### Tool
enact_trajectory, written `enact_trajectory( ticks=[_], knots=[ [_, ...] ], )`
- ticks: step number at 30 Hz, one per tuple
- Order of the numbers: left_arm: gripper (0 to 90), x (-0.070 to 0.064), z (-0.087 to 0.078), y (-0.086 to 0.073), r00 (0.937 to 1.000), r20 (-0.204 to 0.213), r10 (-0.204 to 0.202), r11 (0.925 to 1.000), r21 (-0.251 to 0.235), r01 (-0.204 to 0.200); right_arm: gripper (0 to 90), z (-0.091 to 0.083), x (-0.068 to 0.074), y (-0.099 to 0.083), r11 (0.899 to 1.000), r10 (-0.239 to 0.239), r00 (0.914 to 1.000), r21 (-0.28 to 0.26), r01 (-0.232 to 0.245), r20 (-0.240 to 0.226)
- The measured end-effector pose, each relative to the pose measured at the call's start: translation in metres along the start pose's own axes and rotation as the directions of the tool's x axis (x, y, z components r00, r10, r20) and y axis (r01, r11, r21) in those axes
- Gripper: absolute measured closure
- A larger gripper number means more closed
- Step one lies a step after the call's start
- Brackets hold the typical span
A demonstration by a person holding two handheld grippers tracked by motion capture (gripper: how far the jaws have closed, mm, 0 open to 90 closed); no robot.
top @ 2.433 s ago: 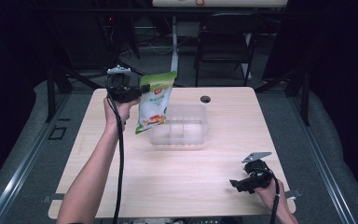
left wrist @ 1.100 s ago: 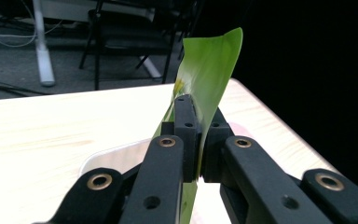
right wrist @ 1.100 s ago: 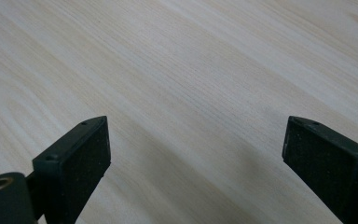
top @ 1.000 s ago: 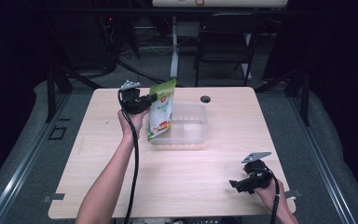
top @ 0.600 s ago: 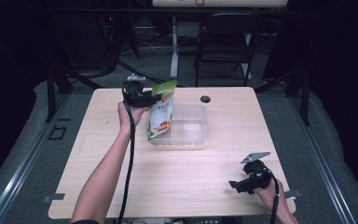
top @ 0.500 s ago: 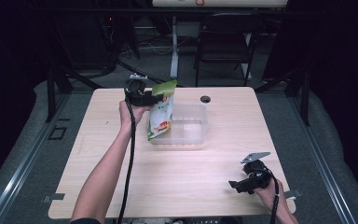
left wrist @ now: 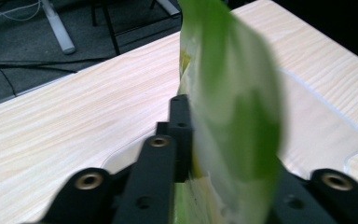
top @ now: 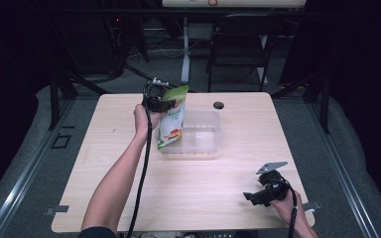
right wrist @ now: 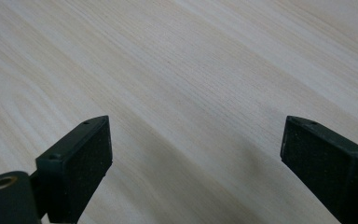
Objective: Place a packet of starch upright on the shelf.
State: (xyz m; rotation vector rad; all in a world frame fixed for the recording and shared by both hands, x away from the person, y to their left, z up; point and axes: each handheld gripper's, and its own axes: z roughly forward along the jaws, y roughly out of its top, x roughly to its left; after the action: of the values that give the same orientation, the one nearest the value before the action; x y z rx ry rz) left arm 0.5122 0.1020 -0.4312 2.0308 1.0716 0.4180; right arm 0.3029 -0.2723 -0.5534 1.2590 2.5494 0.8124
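The wooden surface (top: 129, 148) carries a clear plastic tub (top: 201, 134) near its far edge. A green pouch (top: 172, 119) hangs upright at the tub's left end, its top pinched between the left gripper (top: 159, 103) fingers. The right gripper (top: 259, 196) rests near the surface's near right corner, fingers spread.

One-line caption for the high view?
Left gripper holds a green snack bag upright over a clear tub.

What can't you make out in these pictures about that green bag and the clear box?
- Green bag: print too small in the high view, blurred in the left gripper view.
- Clear box: its left end hidden behind the bag; contents unclear.
- Left gripper: right jaw hidden by the bag.
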Motion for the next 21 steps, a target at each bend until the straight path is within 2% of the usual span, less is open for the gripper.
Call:
enact_trajectory(
  ticks=[5,13,15,18,21],
  knots=[
    [90.0,-0.002,-0.003,-0.002,1.0000,0.009,-0.002,0.9998,-0.020,0.002,8.5,0.000,0.000,0.000,1.000,0.002,1.0000,-0.006,-0.002,0.004],
    [90.0,-0.007,-0.014,-0.005,0.9995,0.029,-0.011,0.9961,-0.087,0.013,8.5,0.000,-0.001,0.000,1.000,0.000,1.0000,-0.010,0.000,0.000],
    [90.0,-0.008,-0.017,-0.007,0.9995,0.031,-0.011,0.9939,-0.109,0.014,8.5,0.000,-0.002,0.000,1.000,-0.002,0.9999,-0.007,0.002,0.011],
    [90.0,-0.007,-0.019,-0.010,0.9987,0.041,-0.031,0.9888,-0.145,0.037,8.6,0.002,-0.004,0.001,1.000,0.003,1.0000,-0.015,-0.003,0.000],
    [90.0,-0.006,-0.021,-0.014,0.9991,0.027,-0.032,0.9842,-0.173,0.036,8.6,0.004,-0.004,0.003,1.000,0.005,0.9999,-0.017,-0.006,-0.009]
  ],
)
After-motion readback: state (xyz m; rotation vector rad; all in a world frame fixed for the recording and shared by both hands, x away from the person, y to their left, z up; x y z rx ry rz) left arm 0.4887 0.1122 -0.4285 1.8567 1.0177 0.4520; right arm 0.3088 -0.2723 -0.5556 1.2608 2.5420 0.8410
